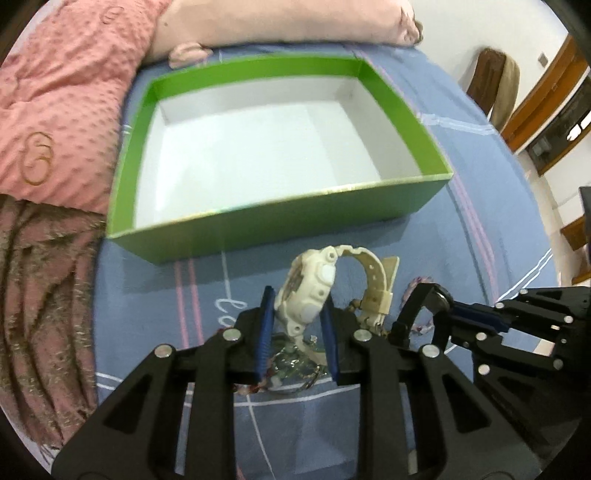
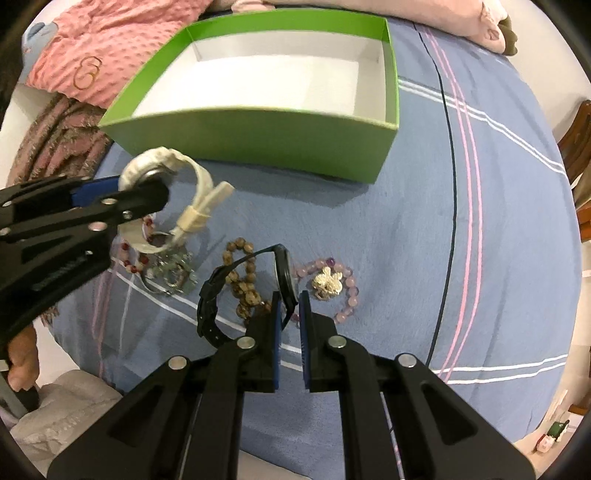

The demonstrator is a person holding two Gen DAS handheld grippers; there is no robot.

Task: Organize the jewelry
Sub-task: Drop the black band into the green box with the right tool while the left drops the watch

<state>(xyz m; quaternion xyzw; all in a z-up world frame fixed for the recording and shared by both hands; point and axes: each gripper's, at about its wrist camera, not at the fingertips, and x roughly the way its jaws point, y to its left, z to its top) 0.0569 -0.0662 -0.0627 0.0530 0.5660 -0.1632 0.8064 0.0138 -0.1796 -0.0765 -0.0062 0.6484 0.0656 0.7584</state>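
My left gripper (image 1: 297, 305) is shut on the case of a white watch (image 1: 314, 284), held just above the blue bedsheet in front of the green box (image 1: 258, 221). The right wrist view shows the same white watch (image 2: 199, 177) with its strap hanging loose. My right gripper (image 2: 290, 298) is shut on the case of a black watch (image 2: 285, 269), whose strap curls left over a brown bead bracelet (image 2: 243, 284). The green box (image 2: 258, 136) has a white inside with nothing in it. A pink bead bracelet (image 2: 351, 291), a silver brooch (image 2: 327, 284) and red beads (image 2: 133, 266) lie on the sheet.
A pink dotted blanket (image 1: 55, 110) and a brownish throw (image 1: 37, 295) lie left of the box, and a pink pillow (image 1: 277, 22) behind it. The bed edge drops off at the right, with wooden furniture (image 1: 495, 81) beyond. A hand (image 2: 22, 358) grips the left tool's handle.
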